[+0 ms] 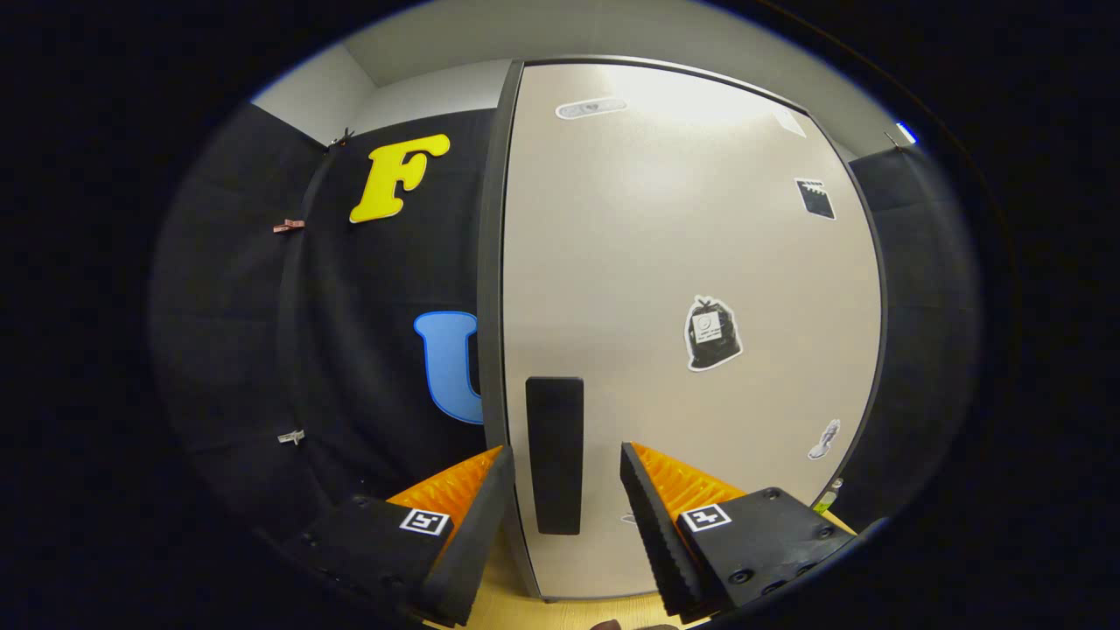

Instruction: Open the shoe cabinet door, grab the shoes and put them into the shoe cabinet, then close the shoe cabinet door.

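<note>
The shoe cabinet's beige door (682, 289) stands shut right in front of me, with a dark frame edge down its left side. A black upright handle (555, 453) sits low on the door near that left edge. My gripper (564, 462) is open, its black-and-orange fingers (652, 499) standing either side of the handle without touching it. The left fingertip is by the door's left edge; the right one is over the door face.
Several stickers are on the door, among them a black bag-shaped one (711, 333) right of the handle. Black cloth wall (367, 289) hangs to the left and right of the cabinet. A light wooden surface (525, 604) shows below the door.
</note>
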